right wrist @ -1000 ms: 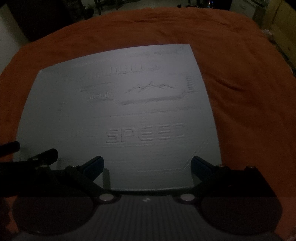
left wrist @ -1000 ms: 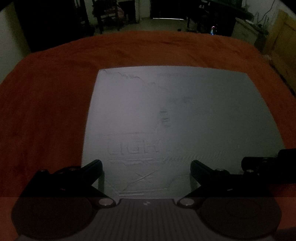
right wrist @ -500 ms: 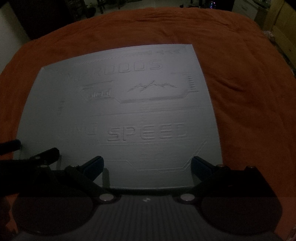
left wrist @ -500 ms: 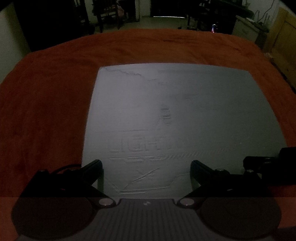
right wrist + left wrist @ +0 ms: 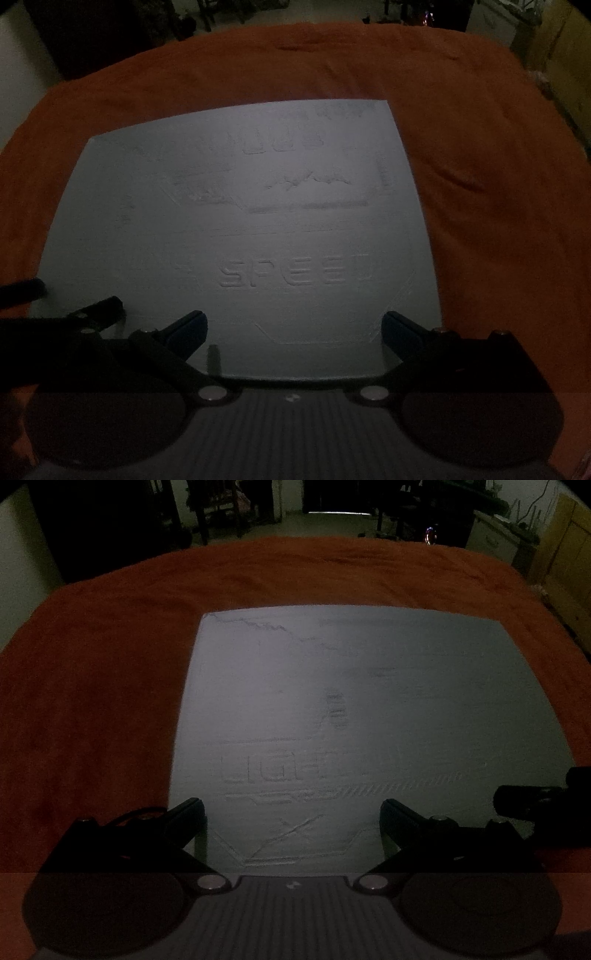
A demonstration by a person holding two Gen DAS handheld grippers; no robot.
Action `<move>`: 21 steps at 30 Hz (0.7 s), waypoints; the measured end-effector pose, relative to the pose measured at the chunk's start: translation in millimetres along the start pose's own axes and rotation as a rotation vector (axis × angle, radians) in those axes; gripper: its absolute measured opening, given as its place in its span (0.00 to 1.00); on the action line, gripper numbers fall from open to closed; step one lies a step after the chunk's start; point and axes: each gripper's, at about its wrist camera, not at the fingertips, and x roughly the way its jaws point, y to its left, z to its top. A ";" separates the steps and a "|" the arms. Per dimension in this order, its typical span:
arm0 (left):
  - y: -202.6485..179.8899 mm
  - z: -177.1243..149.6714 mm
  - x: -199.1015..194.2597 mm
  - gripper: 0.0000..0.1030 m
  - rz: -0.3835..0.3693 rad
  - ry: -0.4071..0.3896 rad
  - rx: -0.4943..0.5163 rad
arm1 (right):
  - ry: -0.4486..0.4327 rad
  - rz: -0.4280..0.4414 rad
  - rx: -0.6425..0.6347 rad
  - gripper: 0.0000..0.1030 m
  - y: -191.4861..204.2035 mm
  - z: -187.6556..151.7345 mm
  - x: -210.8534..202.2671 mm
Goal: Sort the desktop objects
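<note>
A large grey desk mat (image 5: 369,701) with faint embossed lettering lies flat on an orange-red cloth (image 5: 92,701). No loose objects show on it. My left gripper (image 5: 293,816) is open and empty, low over the mat's near edge. My right gripper (image 5: 293,328) is open and empty over the same mat (image 5: 240,240), to the right of the left one. The right gripper's dark body shows at the right edge of the left wrist view (image 5: 535,801). The left gripper's body shows at the left edge of the right wrist view (image 5: 74,325).
The scene is dim. The orange-red cloth (image 5: 480,166) covers the whole surface around the mat. Dark furniture and chairs (image 5: 221,509) stand beyond the far edge. A wooden cabinet (image 5: 565,554) is at the far right.
Both grippers have barely moved and stay open. The view shifts slightly over the mat.
</note>
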 end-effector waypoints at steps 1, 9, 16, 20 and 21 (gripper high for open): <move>0.1 3.1 -3.3 1.00 -0.001 0.014 0.017 | 0.010 0.002 0.000 1.00 -0.8 0.9 -1.3; 4.3 29.2 -66.9 1.00 0.008 0.057 0.082 | 0.087 -0.032 0.012 1.00 -16.4 22.8 -56.3; -0.7 41.9 -85.2 1.00 -0.019 0.007 0.023 | -0.003 -0.013 -0.027 1.00 -10.6 19.4 -83.7; -5.1 40.9 -80.1 1.00 -0.017 0.036 0.023 | 0.026 0.002 -0.007 1.00 -14.0 16.9 -78.5; -5.3 40.8 -78.2 1.00 -0.016 0.044 0.023 | 0.032 0.004 0.000 1.00 -14.5 16.9 -77.6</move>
